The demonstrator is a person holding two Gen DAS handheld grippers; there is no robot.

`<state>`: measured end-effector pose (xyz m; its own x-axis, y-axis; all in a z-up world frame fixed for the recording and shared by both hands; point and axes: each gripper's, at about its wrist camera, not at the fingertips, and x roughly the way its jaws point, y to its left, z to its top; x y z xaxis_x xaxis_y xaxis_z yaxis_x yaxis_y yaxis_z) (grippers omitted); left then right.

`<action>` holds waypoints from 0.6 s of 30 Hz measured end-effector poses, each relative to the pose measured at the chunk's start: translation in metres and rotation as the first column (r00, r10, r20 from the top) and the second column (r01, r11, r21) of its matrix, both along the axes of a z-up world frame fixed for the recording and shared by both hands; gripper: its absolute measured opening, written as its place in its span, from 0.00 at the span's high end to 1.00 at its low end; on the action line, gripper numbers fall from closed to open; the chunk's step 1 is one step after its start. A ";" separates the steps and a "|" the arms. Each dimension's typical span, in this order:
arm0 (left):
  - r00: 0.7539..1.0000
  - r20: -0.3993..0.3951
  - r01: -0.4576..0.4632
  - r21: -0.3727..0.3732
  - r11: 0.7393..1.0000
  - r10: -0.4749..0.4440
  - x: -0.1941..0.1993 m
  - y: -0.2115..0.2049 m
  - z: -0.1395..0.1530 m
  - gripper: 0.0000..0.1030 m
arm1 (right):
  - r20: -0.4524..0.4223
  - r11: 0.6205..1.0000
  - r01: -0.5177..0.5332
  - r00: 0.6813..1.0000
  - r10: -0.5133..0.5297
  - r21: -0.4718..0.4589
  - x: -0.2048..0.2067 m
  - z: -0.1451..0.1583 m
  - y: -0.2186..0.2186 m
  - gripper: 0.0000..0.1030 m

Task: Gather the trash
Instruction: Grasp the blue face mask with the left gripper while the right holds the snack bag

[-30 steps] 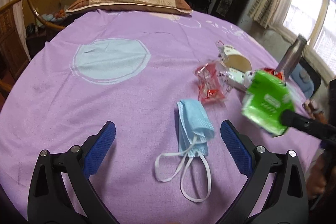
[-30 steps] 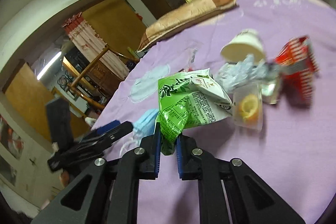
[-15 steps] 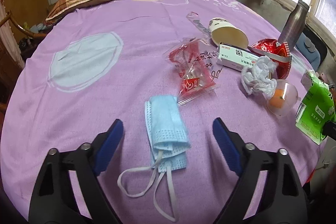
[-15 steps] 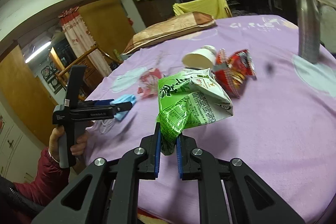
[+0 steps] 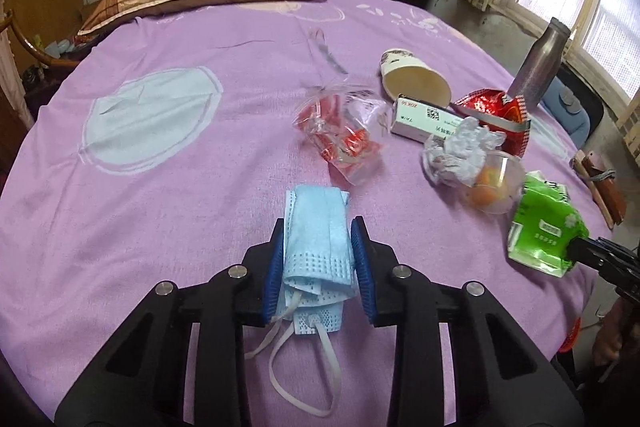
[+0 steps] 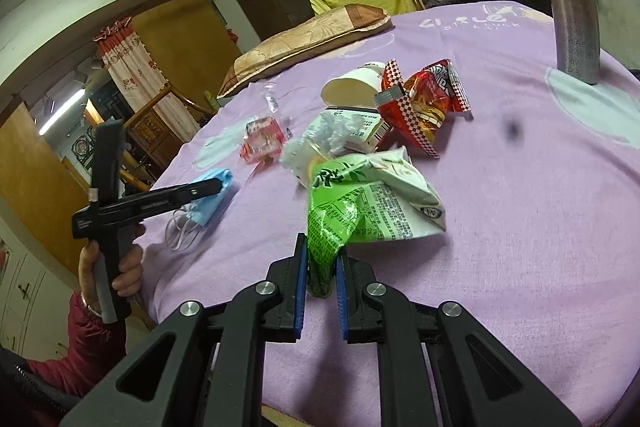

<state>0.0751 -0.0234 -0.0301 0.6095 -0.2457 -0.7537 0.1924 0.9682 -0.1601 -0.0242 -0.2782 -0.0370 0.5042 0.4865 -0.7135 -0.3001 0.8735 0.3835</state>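
Two tools clenched: left [image 5: 319,254] on mask [image 5: 318,227], right [image 6: 321,277] on green packet [image 6: 372,199].

Black plastic left hand-held gripper [image 5: 319,255], blue ribbed pads, silver screws, dark red sleeve [image 6: 86,343]

White carton [image 5: 421,123] printed with "ZOK50" and a QR code, purple bedsheet [image 6: 520,187] lettered "STAY LUCK" near the pillow end, partly blurred, green packet [image 6: 372,203] covered in dense small print and large white characters, not legible.
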 end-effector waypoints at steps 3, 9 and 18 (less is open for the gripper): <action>1.000 0.030 0.002 -0.009 1.000 -0.002 -0.009 0.000 0.008 0.68 | -0.007 1.000 0.009 1.000 -0.008 0.010 0.001 -0.001 -0.001 0.85; 0.999 0.028 0.021 -0.015 1.000 -0.021 -0.010 -0.005 0.007 0.68 | -0.046 0.998 0.032 0.999 -0.030 0.054 0.011 -0.010 -0.002 0.69; 1.000 -0.015 0.011 -0.001 1.000 -0.011 0.002 -0.010 -0.006 0.63 | -0.048 0.994 0.040 0.998 -0.036 0.099 0.019 -0.014 0.003 0.88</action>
<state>0.0773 -0.0331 -0.0360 0.5951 -0.2533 -0.7627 0.2009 0.9658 -0.1639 -0.0052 -0.2748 -0.0512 0.4918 0.5377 -0.6848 -0.2475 0.8404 0.4821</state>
